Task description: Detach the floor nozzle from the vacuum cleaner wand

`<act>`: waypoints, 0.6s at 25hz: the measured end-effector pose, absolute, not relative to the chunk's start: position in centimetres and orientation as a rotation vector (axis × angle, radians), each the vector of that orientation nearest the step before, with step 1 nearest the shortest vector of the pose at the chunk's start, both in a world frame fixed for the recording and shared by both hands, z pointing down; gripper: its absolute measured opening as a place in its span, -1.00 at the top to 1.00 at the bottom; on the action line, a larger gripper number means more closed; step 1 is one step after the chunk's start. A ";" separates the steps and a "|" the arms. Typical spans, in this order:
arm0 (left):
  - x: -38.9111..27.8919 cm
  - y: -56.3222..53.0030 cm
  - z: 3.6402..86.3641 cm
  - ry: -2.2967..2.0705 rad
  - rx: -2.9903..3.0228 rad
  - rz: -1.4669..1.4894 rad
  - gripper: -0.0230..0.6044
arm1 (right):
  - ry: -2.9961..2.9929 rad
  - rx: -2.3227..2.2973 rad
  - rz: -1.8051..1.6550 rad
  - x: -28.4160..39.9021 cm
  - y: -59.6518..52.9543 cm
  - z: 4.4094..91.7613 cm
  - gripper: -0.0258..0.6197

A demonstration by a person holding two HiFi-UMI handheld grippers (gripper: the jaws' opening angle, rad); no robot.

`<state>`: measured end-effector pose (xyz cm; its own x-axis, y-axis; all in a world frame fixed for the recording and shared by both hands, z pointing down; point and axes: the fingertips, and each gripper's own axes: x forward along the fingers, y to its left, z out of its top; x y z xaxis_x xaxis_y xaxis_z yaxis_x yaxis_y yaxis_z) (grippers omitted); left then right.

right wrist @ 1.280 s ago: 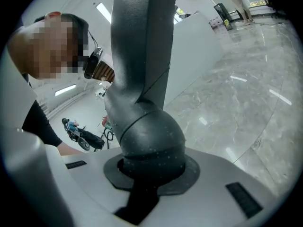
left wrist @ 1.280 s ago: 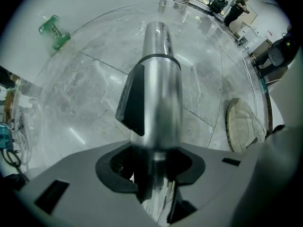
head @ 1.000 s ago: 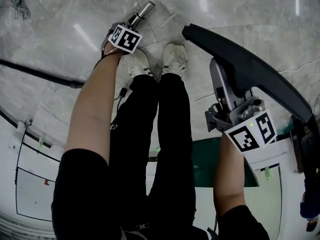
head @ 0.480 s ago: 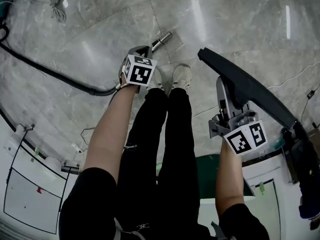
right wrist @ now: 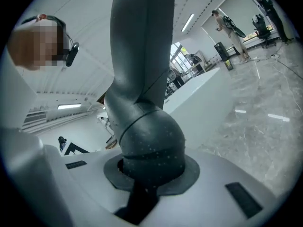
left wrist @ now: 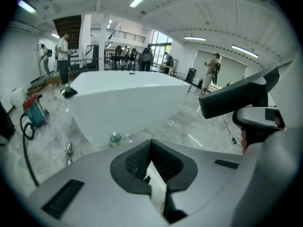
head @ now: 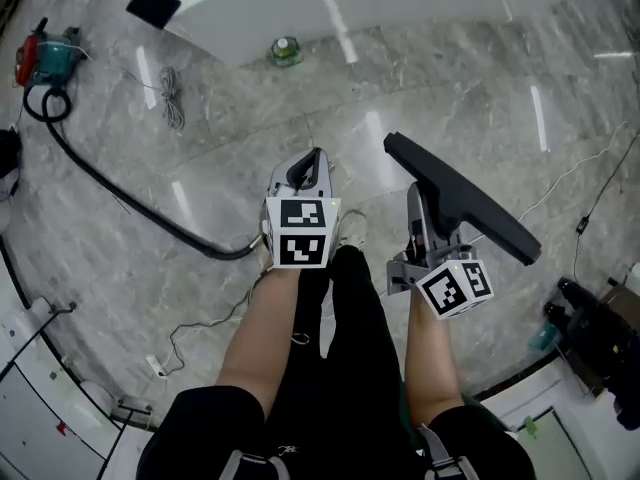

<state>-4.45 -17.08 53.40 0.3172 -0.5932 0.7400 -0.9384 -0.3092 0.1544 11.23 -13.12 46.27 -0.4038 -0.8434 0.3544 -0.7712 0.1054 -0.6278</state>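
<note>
The dark floor nozzle is off the floor, a long bar held up at the right of the head view. My right gripper is shut on its rounded grey neck, which fills the space between the jaws in the right gripper view. My left gripper hangs above my shoes, shut, with nothing held. In the left gripper view the nozzle shows at the right. The black vacuum hose runs across the floor to a point under my left hand. The metal wand is hidden.
A red and teal machine sits at the hose's far end. A white counter stands ahead, a green bottle at its foot, a coiled white cord nearby. Thin cable and black gear lie right. Several people stand far off.
Both grippers have risen well above the floor. The left one has come away from the metal wand tube. The right one has carried the nozzle up. The wand has gone out of sight.
</note>
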 end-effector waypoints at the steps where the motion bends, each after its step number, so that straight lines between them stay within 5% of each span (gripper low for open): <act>1: -4.5 -17.2 50.1 -1.368 2.033 0.770 0.90 | 2.271 -1.655 -1.155 11.1 -13.1 43.7 0.66; 9: -3.6 -19.2 23.2 -1.546 2.259 0.662 0.90 | 2.257 -1.654 -0.884 14.0 -15.0 22.9 0.66; 15: -1.0 -17.4 10.4 -1.586 2.362 0.538 0.90 | 2.233 -1.588 -0.736 15.4 -14.9 10.2 0.66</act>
<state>-0.96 -17.42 10.36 0.3408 -0.8349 0.4322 -0.9255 -0.3788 -0.0020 15.39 -14.87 10.21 -0.3418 -0.9386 0.0474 -0.7828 0.2564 -0.5669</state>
